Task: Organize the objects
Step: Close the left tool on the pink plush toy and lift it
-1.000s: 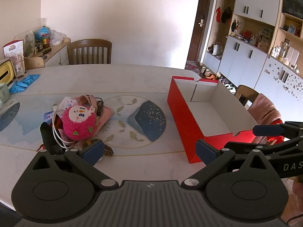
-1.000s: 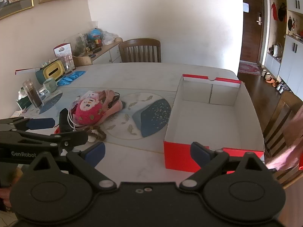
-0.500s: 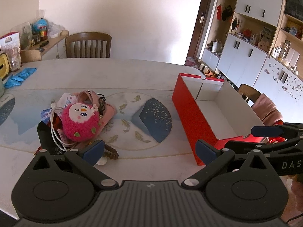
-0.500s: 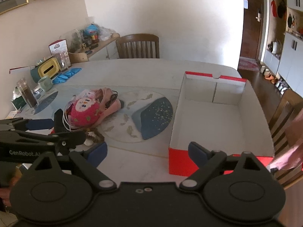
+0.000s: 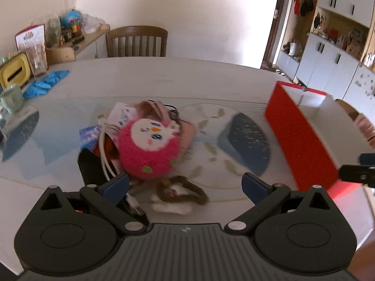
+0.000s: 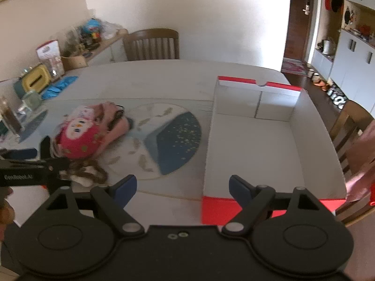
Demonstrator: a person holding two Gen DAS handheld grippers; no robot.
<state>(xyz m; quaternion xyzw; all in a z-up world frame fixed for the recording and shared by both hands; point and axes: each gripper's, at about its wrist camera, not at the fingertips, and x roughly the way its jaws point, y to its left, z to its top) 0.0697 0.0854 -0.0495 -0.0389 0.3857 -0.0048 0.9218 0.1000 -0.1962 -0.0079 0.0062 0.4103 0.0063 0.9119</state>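
A pile of small objects lies on the white table point(image 5: 164, 77). On top sits a pink plush toy point(image 5: 150, 147) with a white face, also visible as the plush toy point(image 6: 78, 140) in the right wrist view. White cable point(image 5: 104, 157), a brown hair tie point(image 5: 185, 187) and a black item point(image 5: 90, 168) lie around it. My left gripper point(image 5: 185, 182) is open just over the pile's near edge, nothing between its fingers. A red box point(image 6: 264, 140) with a white inside stands empty at the right. My right gripper point(image 6: 180, 187) is open and closing slowly above the box's near left corner, holding nothing.
A round printed mat point(image 6: 168, 138) lies between pile and box. Blue gloves point(image 5: 44, 84), a green mug point(image 5: 10, 97) and a yellow tissue box point(image 5: 14, 75) sit at the table's left. A wooden chair point(image 5: 137, 41) stands behind, another chair point(image 6: 349, 126) at the right.
My left gripper has moved left and down towards the pile, so the plush toy now looms large. My right gripper has come lower and nearer the box, its fingers slightly narrower.
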